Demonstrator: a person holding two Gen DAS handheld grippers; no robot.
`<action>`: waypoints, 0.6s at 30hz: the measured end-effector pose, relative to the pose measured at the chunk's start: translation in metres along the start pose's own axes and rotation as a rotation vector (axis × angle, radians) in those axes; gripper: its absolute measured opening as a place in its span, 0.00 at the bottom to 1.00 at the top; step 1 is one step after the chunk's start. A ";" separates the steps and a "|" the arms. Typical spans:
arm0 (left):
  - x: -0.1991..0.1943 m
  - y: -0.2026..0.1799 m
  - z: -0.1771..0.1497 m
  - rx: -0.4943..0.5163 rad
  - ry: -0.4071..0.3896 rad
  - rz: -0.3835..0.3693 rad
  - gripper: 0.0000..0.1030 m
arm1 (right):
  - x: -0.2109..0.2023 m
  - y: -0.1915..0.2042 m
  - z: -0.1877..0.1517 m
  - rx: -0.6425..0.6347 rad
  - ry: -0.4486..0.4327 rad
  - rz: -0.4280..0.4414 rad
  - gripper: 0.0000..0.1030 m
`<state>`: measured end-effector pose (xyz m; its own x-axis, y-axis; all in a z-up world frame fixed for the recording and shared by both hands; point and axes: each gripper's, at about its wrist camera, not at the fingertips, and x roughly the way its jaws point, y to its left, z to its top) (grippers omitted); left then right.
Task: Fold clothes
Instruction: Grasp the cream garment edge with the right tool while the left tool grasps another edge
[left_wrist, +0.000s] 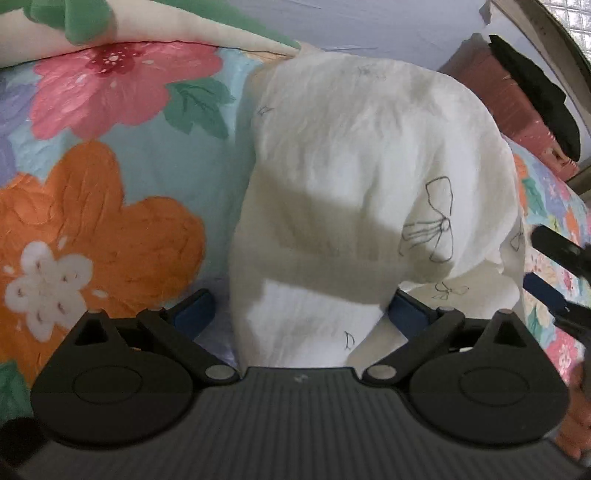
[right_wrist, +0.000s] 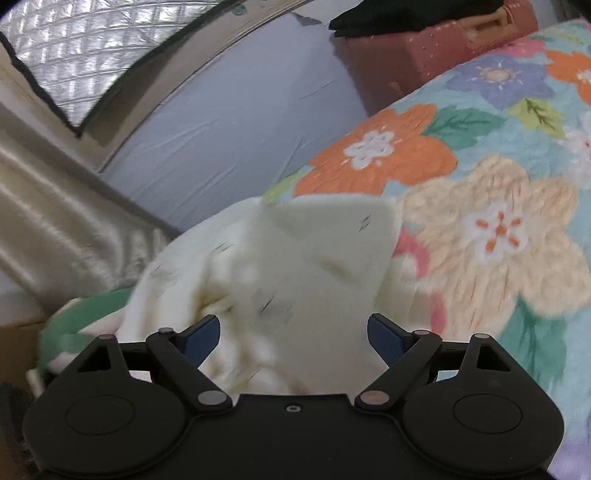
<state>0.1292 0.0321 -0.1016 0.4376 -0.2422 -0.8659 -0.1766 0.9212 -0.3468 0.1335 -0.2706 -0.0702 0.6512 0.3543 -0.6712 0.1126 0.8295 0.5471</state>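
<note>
White garment (left_wrist: 362, 177) between both spread tongs, left (left_wrist: 301, 314), right (right_wrist: 293, 334); right view blurred.

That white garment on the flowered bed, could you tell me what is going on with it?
A person with a claw in each hand is folding a white garment printed with small bows, on a flowered bedspread. Both the left claw and the right claw stand open with cloth bunched between their fingers; neither visibly clamps it.
</note>
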 end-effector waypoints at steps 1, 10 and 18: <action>0.000 0.000 0.000 -0.005 -0.009 -0.017 0.92 | 0.008 -0.003 0.003 0.002 -0.002 -0.011 0.88; 0.007 -0.009 -0.012 -0.058 -0.053 -0.106 0.45 | 0.036 0.013 -0.030 -0.137 0.051 0.116 0.43; -0.002 -0.019 -0.002 -0.008 -0.054 -0.245 0.21 | 0.013 0.018 -0.046 -0.104 0.028 0.228 0.14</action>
<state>0.1299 0.0139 -0.0942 0.5149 -0.4406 -0.7354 -0.0662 0.8348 -0.5465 0.1093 -0.2311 -0.0919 0.6299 0.5476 -0.5507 -0.1134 0.7663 0.6323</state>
